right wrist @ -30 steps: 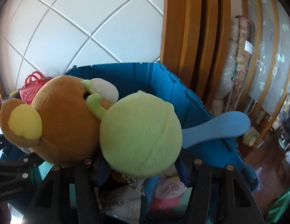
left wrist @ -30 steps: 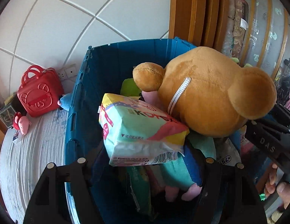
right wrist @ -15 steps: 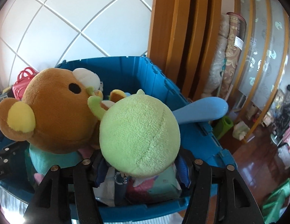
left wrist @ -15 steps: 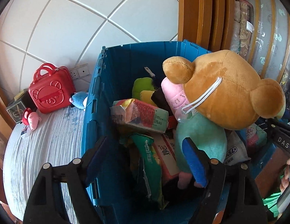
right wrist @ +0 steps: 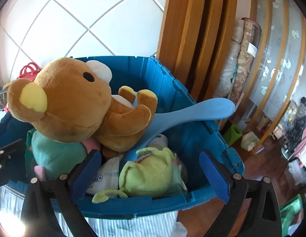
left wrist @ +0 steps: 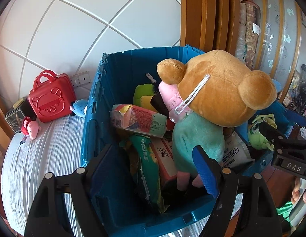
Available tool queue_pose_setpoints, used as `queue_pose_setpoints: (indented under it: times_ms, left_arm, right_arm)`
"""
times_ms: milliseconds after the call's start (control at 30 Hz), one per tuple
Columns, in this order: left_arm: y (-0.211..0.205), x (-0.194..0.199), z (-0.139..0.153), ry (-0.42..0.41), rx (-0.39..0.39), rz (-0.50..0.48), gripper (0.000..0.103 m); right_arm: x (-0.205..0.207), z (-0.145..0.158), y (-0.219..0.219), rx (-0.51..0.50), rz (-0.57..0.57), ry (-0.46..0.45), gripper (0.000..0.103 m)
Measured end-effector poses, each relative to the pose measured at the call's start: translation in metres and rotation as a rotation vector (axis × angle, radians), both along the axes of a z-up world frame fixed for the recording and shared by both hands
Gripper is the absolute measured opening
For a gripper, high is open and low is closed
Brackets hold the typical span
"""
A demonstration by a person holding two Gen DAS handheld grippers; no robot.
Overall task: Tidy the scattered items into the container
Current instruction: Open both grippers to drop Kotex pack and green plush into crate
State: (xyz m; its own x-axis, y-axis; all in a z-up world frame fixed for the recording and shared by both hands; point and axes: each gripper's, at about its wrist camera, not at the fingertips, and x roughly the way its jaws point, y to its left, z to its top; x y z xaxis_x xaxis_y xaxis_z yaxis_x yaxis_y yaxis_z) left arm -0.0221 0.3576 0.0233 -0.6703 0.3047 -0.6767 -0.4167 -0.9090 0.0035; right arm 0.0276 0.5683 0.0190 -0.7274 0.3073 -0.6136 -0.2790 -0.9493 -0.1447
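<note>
The blue crate (left wrist: pixel 97 90) (right wrist: pixel 194 126) is full of items. A brown plush bear (left wrist: pixel 224 90) (right wrist: pixel 74 106) lies on top. A tissue pack (left wrist: pixel 139 119) rests inside at the left. A green plush toy (right wrist: pixel 151 175) (left wrist: pixel 260 130) lies inside at the near right, beside a blue scoop (right wrist: pixel 192 112). My left gripper (left wrist: pixel 153 169) is open and empty above the crate's near edge. My right gripper (right wrist: pixel 151 175) is open and empty, its fingers either side of the green plush.
A red toy case (left wrist: pixel 51 98), a small pink toy (left wrist: pixel 31 126) and a blue plush (left wrist: pixel 80 107) sit on the striped table left of the crate. Tiled wall behind. Wooden door frame (right wrist: pixel 194 39) and rolled mats (right wrist: pixel 243 59) at right.
The left gripper let go of the tissue pack, which now lies in the crate. The right gripper let go of the green plush, which dropped into the crate. Both grippers drew back.
</note>
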Motion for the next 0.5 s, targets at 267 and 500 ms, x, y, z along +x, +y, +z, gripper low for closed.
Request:
queue_pose_setpoints:
  times_ms: [267,500]
  left_arm:
    - [-0.017,0.022,0.011,0.056,0.012,-0.011,0.081]
    - [-0.079,0.045,0.024,0.12,0.054,-0.007,0.081]
  right_arm:
    - [0.033,0.017,-0.019,-0.038,-0.003,0.049,0.102]
    - [0.062,0.036,-0.076,-0.032,0.037,0.117,0.103]
